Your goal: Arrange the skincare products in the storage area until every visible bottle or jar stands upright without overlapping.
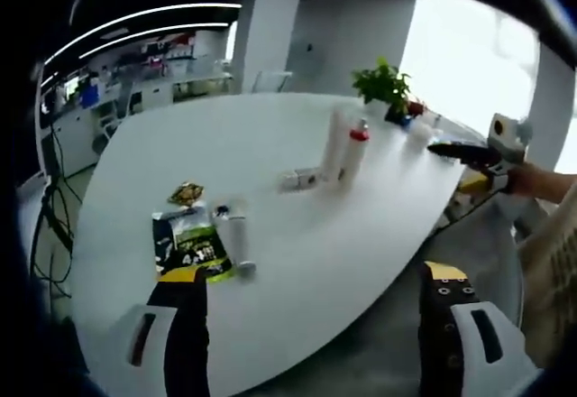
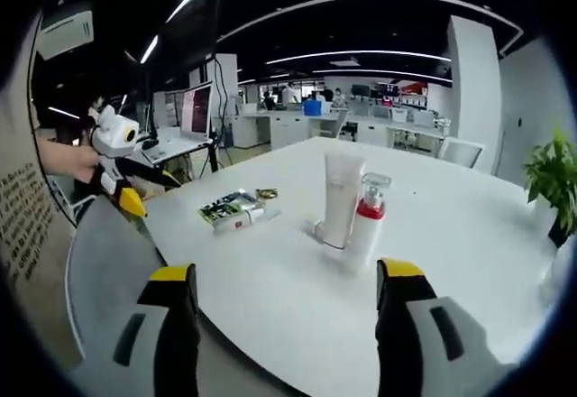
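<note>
**Left gripper view and right gripper view: bottles on the white table, both tongs wide and holding nothing**

Left gripper view looks across a white table. The left gripper stands with its jaws wide apart and nothing between them, its left jaw over the near table edge. Just beyond that jaw lie a green packet and a small bottle on its side, touching the packet's right edge. A small gold packet lies just beyond them. Farther off, a white tube and a red-collared bottle stand upright side by side, with a small jar on the table to their left. A potted plant sits at the far edge. At the right, the right gripper comes in, held by a hand.

Right gripper view has the right gripper with jaws wide, holding nothing, near the table edge. The white tube and red-collared bottle stand upright, touching, just ahead. The green packet lies to the left. The left gripper shows at far left; the potted plant at right.
</note>
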Motion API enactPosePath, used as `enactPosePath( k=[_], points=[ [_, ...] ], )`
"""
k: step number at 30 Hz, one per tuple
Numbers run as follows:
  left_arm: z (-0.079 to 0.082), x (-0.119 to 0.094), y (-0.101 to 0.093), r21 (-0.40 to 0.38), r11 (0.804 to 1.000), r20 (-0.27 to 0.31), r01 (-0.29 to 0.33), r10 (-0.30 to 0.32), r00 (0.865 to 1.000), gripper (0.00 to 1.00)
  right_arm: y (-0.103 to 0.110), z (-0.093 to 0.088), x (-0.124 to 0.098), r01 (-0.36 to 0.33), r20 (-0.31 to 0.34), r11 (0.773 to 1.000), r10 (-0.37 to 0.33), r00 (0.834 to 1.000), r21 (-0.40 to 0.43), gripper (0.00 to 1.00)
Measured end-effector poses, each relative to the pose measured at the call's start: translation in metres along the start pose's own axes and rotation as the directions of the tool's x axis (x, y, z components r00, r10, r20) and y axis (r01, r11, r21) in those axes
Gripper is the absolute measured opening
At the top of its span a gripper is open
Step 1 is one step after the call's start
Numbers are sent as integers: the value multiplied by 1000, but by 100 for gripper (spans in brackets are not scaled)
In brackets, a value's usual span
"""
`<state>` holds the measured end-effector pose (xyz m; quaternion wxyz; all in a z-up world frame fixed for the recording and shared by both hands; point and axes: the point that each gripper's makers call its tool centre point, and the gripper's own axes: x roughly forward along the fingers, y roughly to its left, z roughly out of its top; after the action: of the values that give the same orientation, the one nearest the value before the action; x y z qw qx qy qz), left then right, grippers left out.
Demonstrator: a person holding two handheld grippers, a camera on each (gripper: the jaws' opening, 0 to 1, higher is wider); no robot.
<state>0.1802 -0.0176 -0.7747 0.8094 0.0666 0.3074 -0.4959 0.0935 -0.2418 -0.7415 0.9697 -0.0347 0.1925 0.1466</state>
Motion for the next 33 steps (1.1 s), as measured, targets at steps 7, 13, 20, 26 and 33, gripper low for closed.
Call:
enactPosePath(
  k=[7, 13, 20, 26, 33],
  points=[
    [-2, 1, 2, -2, 1000, -1, 4, -4, 1000, 95, -3, 5, 4, -8, -13, 1000, 8, 1000, -27, 81],
    [-6, 2, 2, -1, 1000, -12, 14, -14, 1000, 95, -3, 13, 15, -39, -27, 997, 37, 999, -66, 81],
    [-9, 2, 5, -7, 1000, -14, 12, -12, 1000, 94, 1, 23, 30, -98, -58, 987, 92, 994, -128, 81],
    [-11, 1, 9, -8, 1000, -6, 5, -5, 1000, 93, 5, 36, 46, -157, -97, 973, 142, 985, -168, 80],
    [-13, 0, 15, -30, 1000, -2, 9, -9, 1000, 92, 17, 63, 66, -208, -90, 951, 192, 977, -228, 80]
  ],
)
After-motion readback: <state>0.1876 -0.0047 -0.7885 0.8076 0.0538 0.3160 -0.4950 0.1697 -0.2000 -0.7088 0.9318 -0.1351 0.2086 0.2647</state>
